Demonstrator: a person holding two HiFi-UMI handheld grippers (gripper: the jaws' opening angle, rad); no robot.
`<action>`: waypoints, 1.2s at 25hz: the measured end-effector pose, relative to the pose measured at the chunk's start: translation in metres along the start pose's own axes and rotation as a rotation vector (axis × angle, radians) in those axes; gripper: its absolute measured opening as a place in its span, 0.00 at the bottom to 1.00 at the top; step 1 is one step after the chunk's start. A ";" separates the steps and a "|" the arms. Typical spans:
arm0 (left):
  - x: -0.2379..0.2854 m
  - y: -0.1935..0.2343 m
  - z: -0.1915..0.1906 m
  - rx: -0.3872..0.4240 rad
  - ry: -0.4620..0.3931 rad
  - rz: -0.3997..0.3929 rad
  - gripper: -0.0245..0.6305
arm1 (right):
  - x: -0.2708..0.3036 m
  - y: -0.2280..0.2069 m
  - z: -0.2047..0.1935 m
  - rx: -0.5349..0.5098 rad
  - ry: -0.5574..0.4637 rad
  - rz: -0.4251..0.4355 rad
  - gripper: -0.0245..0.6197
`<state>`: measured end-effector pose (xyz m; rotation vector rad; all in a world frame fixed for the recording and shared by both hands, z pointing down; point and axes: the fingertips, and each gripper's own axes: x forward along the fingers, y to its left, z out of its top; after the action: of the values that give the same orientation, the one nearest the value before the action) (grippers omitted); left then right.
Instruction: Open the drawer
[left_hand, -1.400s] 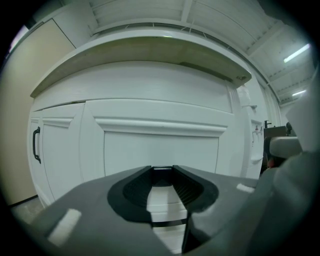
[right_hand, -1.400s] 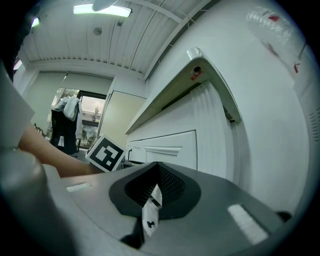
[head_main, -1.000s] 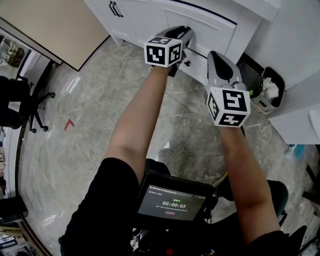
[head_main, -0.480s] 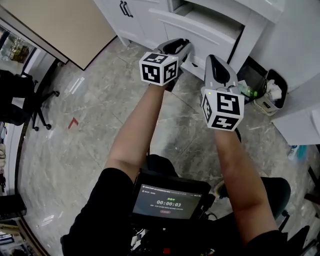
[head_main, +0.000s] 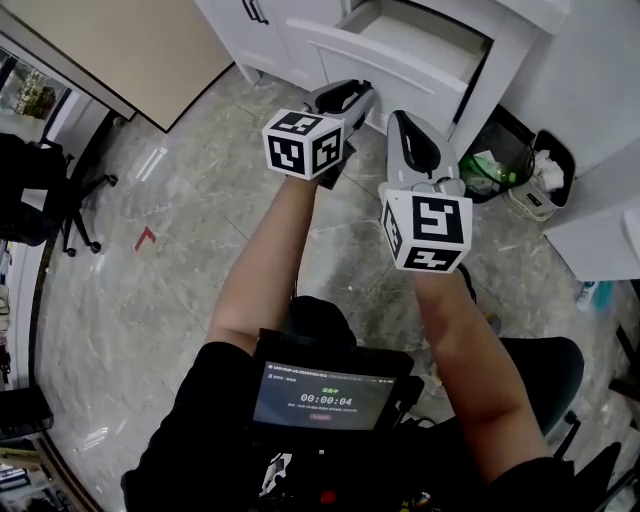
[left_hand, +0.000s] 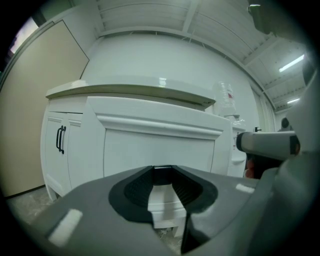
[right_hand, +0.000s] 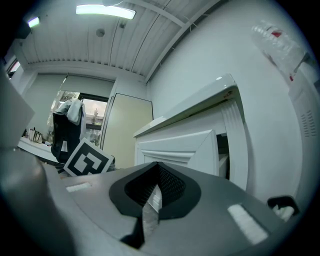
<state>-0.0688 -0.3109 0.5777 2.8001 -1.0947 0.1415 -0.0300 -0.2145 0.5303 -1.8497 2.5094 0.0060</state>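
The white drawer (head_main: 390, 62) stands pulled out of the white cabinet, and its inside shows from above in the head view. Its moulded front panel (left_hand: 160, 150) fills the middle of the left gripper view, a short way off. My left gripper (head_main: 355, 95) hangs just below and in front of that panel, with its jaws a little apart (left_hand: 161, 200) and nothing between them. My right gripper (head_main: 402, 122) floats beside it to the right, shut (right_hand: 152, 205) on nothing. The right gripper view shows the drawer's side (right_hand: 175, 145) sticking out.
Cabinet doors with black handles (head_main: 255, 12) are left of the drawer. A black bin (head_main: 490, 165) with green waste and a second bin (head_main: 545, 180) stand at the right. A beige panel (head_main: 130, 50) and an office chair (head_main: 40, 200) are at the left.
The drawer has come further out of the cabinet. Both grippers have drawn back toward me and slightly left, and the left one now stands clear of the drawer front.
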 end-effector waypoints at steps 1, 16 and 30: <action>-0.002 -0.001 -0.001 0.002 0.004 -0.004 0.23 | 0.000 -0.003 -0.001 0.005 0.001 -0.003 0.07; -0.034 -0.007 -0.008 0.031 0.018 -0.024 0.23 | -0.007 0.009 -0.012 0.039 0.008 0.006 0.07; -0.058 -0.013 0.032 0.059 -0.075 0.056 0.05 | -0.010 0.015 -0.006 0.036 0.034 0.014 0.07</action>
<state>-0.1010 -0.2680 0.5371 2.8495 -1.2048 0.0755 -0.0415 -0.2006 0.5363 -1.8337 2.5272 -0.0706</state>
